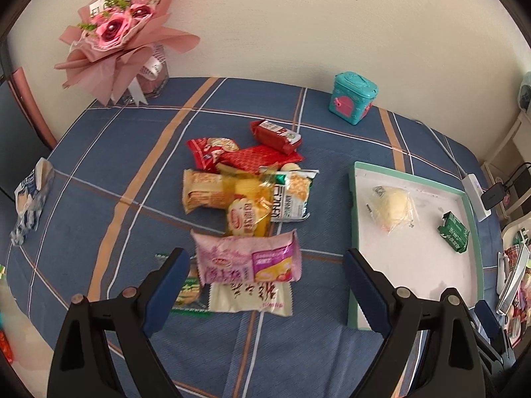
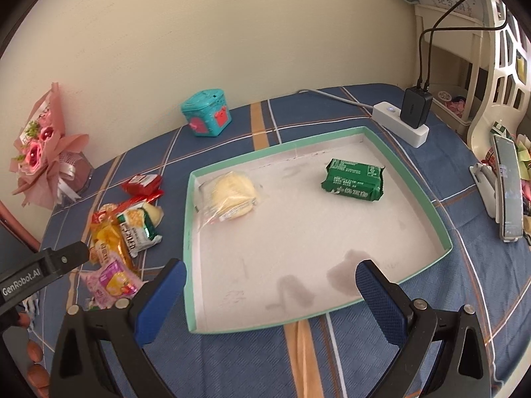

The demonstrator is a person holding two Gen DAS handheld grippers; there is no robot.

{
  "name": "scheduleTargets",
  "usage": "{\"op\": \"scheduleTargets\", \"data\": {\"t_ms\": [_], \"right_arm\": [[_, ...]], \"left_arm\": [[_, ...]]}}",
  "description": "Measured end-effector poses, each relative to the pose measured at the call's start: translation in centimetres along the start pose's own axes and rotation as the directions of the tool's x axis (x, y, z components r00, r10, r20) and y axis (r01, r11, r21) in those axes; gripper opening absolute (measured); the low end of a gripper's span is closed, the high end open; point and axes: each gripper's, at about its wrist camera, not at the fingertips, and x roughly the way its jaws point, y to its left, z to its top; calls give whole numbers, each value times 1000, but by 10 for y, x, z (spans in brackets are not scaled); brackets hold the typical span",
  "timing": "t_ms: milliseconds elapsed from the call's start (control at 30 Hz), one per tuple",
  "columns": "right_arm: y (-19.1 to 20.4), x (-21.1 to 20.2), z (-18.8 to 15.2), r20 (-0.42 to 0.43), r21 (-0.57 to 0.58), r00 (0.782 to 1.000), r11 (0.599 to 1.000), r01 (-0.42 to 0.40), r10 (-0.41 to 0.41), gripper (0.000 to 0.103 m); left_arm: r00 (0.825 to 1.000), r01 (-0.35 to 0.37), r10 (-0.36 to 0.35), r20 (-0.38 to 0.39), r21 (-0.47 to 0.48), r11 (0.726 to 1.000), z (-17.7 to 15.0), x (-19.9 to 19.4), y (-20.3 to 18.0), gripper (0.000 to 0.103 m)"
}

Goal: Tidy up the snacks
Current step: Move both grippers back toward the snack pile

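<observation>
— What are the two tools doing right now?

— The left hand-held gripper (image 1: 265,285) is hanging wide open at the bottom of its frame, gripping nothing; the pink snack packet (image 1: 248,258) is lying on the desk (image 1: 99,165) between and just beyond its fingers. The right hand-held gripper (image 2: 270,293) is also standing wide apart and empty, hovering over the near rim of the mint-edged tray (image 2: 186,248).

— And where are the snacks sitting?

— Just past the pink packet, at frame centre in the left view, a loose pile is lying on the blue plaid cloth: a cream packet (image 1: 249,298) under the pink one, a yellow packet (image 1: 247,212), a green-and-white cracker pack (image 1: 292,195), then red wrappers (image 1: 262,156) farther back. Inside the tray, a clear-wrapped bun (image 2: 230,197) is resting at the left and a green packet (image 2: 353,179) at the upper right, well apart.

— Anything beyond?

— A teal box (image 2: 205,112) is standing near the wall, a pink bouquet (image 1: 122,33) in the upper left of the left view, and a white power strip (image 2: 400,122) past the tray.
</observation>
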Motion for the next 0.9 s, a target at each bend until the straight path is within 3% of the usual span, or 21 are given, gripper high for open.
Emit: {"op": "scheduleTargets", "data": {"t_ms": [367, 533, 900], "right_arm": [[32, -6, -18, -19, -87, 1000, 996, -23, 21, 103], [47, -1, -23, -45, -114, 998, 992, -59, 54, 103], [80, 15, -28, -97, -149, 988, 979, -136, 123, 103]], "left_arm": [[997, -69, 75, 30, -152, 986, -18, -16, 58, 93], [993, -112, 120, 14, -263, 958, -19, -13, 96, 93], [991, -134, 112, -77, -403, 905, -26, 13, 145, 93]]}}
